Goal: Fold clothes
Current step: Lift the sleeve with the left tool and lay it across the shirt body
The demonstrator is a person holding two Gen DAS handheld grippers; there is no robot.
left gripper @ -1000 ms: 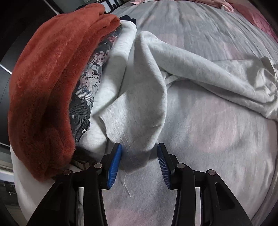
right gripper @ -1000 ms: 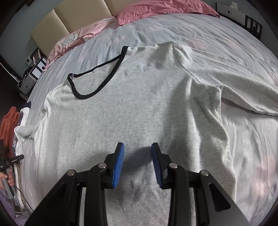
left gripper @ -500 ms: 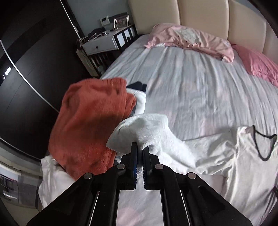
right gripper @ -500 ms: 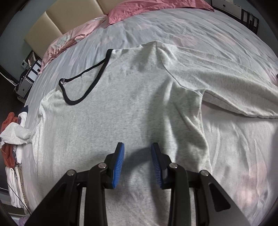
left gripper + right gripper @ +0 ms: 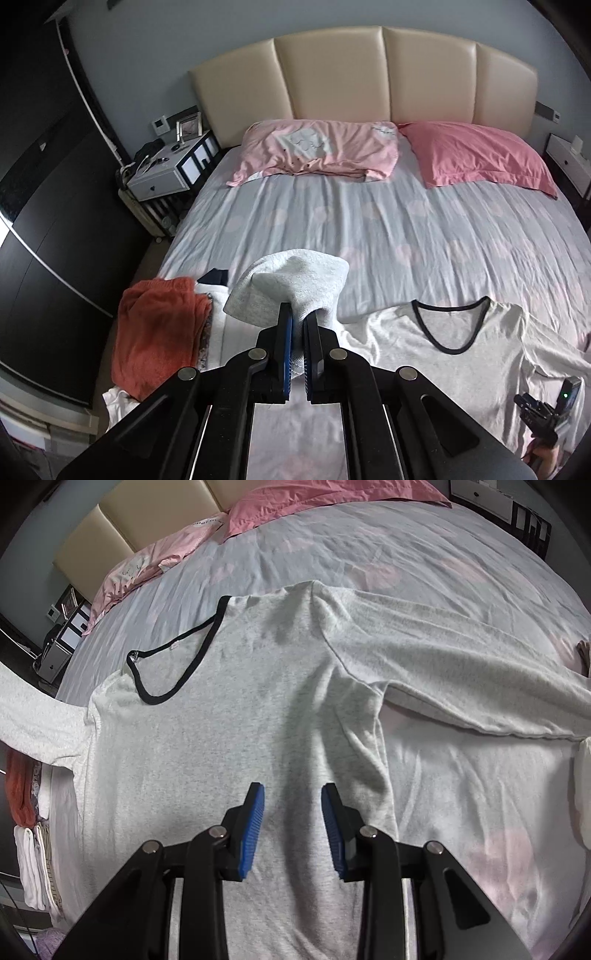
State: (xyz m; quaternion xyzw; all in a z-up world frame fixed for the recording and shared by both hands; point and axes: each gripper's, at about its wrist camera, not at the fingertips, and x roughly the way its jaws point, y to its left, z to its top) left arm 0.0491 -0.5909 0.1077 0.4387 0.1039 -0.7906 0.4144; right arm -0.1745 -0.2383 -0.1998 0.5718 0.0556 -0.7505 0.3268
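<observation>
A light grey long-sleeved shirt (image 5: 229, 723) with a black neckline (image 5: 173, 653) lies spread face up on the bed. My left gripper (image 5: 298, 321) is shut on the end of its left sleeve (image 5: 291, 280), lifted above the bed and bunched over the fingertips. In the right wrist view that raised sleeve (image 5: 33, 716) stretches off to the left. My right gripper (image 5: 291, 794) hovers open over the shirt's lower body, nothing between its blue pads (image 5: 253, 830). The other sleeve (image 5: 461, 679) lies flat toward the right.
A rust-orange fleece (image 5: 155, 332) tops a pile of folded clothes at the bed's left edge, with white folded items (image 5: 31, 864) nearby. Two pink pillows (image 5: 317, 151) lie by the beige headboard (image 5: 369, 74). A nightstand (image 5: 166, 170) stands left; a dark wardrobe (image 5: 48, 206) beyond.
The left gripper shut on the sleeve end, then lifted it up and away from the clothes pile, pulling the sleeve taut. The right gripper stayed open over the shirt, shifting only slightly.
</observation>
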